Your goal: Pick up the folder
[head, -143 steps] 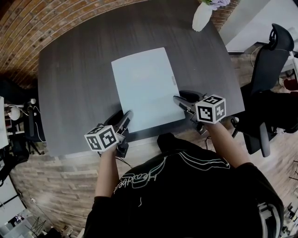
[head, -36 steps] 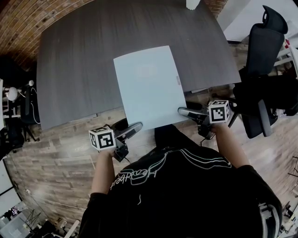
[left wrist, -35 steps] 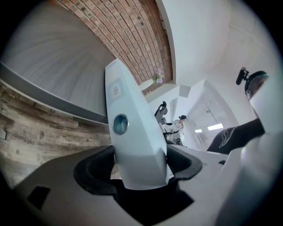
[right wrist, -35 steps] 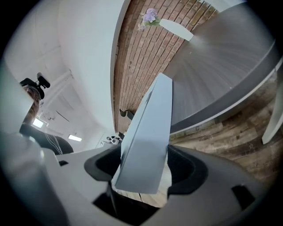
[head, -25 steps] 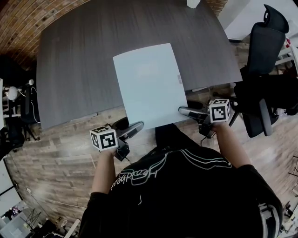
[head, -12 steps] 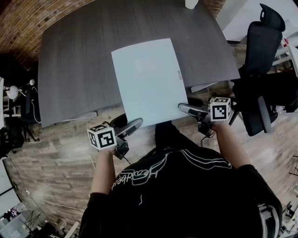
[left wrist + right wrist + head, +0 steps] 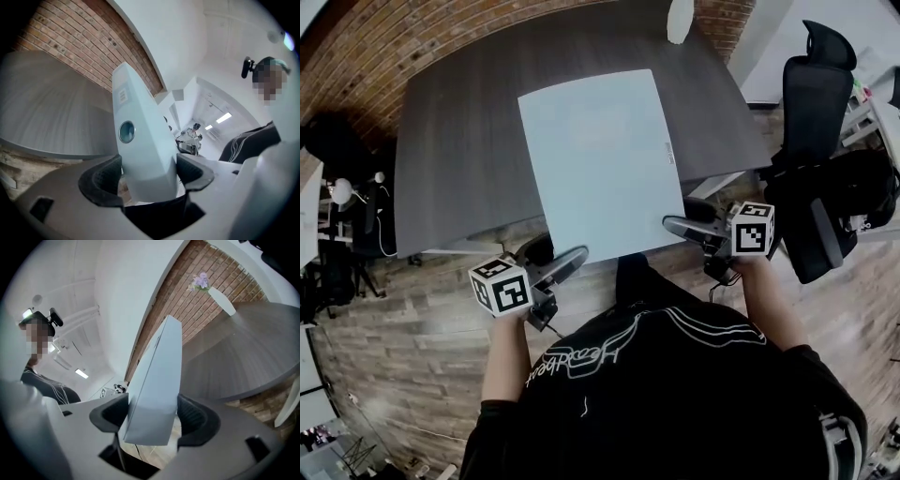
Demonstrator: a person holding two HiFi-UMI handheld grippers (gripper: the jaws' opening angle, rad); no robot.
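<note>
Both tools are gripping the folder (image 7: 600,159) right now; I'm reading that off each tool's own camera.

Left tool (image 7: 147,173): jaws are clamping a near corner of the folder (image 7: 140,140); the pale blue-grey cover is filling the gap between the dark pads; a round ring-hole (image 7: 126,131) and a small label slot (image 7: 122,95) are showing on the folder face that is turned toward this camera.

Right tool (image 7: 152,416): jaws are clenching the other near corner; the folder (image 7: 157,380) is running edge-on up and away from the pads.

In the head view the left tool (image 7: 567,262) is sitting at the folder's near-left corner and the right tool (image 7: 680,225) at the near-right corner; the folder is lying roughly flat, long side pointing away from me; its near edge is hanging past the table (image 7: 459,141) edge, over the wooden floor (image 7: 403,328); its far part is lying over the dark tabletop; I cannot tell whether that far edge is touching the table or clearing it.

A white vase (image 7: 680,19) is standing at the table's far edge, well apart from the folder; the right gripper view is showing it (image 7: 220,301) with purple flowers (image 7: 199,281); a black office chair (image 7: 816,84) is standing to the right of the table.
</note>
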